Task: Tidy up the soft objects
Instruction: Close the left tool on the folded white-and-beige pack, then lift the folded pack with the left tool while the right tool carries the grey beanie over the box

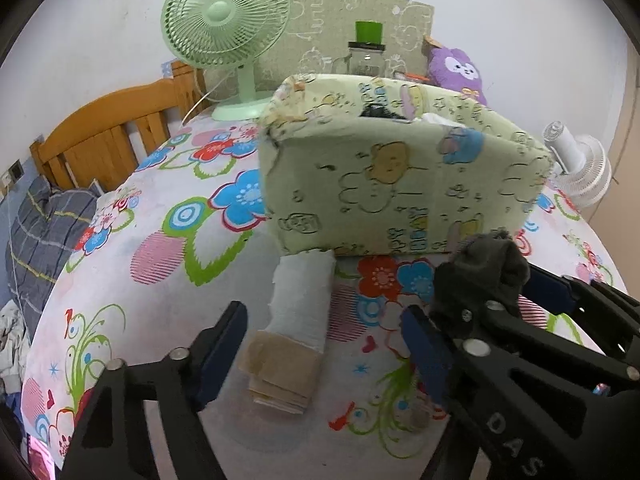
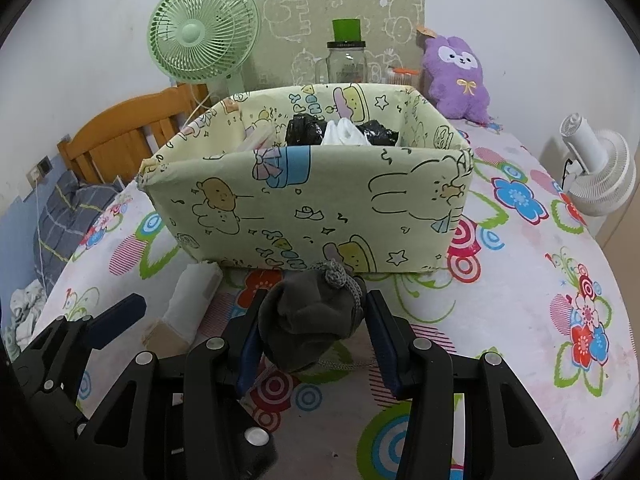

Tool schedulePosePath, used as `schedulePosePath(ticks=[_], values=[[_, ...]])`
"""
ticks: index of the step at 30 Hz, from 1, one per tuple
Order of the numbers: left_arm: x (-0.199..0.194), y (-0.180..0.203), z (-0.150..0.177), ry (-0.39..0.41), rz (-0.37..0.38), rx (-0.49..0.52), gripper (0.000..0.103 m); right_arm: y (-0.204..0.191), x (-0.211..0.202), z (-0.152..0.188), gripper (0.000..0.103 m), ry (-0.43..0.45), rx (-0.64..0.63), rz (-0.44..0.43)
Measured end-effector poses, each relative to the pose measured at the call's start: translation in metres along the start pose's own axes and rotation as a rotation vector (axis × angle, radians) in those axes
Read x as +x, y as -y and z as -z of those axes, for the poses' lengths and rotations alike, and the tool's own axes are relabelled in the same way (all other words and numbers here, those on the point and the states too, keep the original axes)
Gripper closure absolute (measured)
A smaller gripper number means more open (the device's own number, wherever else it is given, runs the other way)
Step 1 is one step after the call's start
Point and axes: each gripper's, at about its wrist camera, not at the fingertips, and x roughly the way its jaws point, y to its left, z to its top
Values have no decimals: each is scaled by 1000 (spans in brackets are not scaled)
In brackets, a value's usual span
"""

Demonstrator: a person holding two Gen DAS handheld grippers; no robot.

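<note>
Sock (image 2: 308, 328), grey, limp and light, was pinched mid-bundle in right tongs (image 2: 312, 344) at lower centre; left tongs (image 1: 320, 344) stood wide, empty.

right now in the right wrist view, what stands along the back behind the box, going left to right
green fan → glass jar → purple plush → white fan
</note>
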Motion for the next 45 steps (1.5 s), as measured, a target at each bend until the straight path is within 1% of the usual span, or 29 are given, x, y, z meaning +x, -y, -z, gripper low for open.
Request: schedulePosePath(ticks=[2,4,5,7,11,14,16,19,21,33,45], values=[[4,-4,0,-14,3,-10,28,-1,2,0,52,-6,3,1],[9,-8,0,-30,10,-18,35,-3,3,1,52,-7,1,5],[11,-9,1,-38,15,-21,36,-4,3,1,52,-8,0,6],[14,-10,1,-49,16,-23,43,-5,5,2,52,-11,0,8],[15,-8,0,-46,5,-11,46,-5,6,2,51,-17,1,7],[15,-7,0,-42,8,-6,56,-5,8,1,51,-23,3,2],[15,-7,0,-42,12,-5,65,-5,8,1,51,-24,3,1],[14,-5,0,-42,18,-7,74,-5,8,1,51,-24,4,1],[13,-3,0,-42,20,-1,77,-4,8,1,51,-25,5,0],[5,12,4,-48,49,10,80,8,1,5,51,-19,26,4],[-9,31,5,-29,61,25,80,25,-15,8,51,1,53,8]])
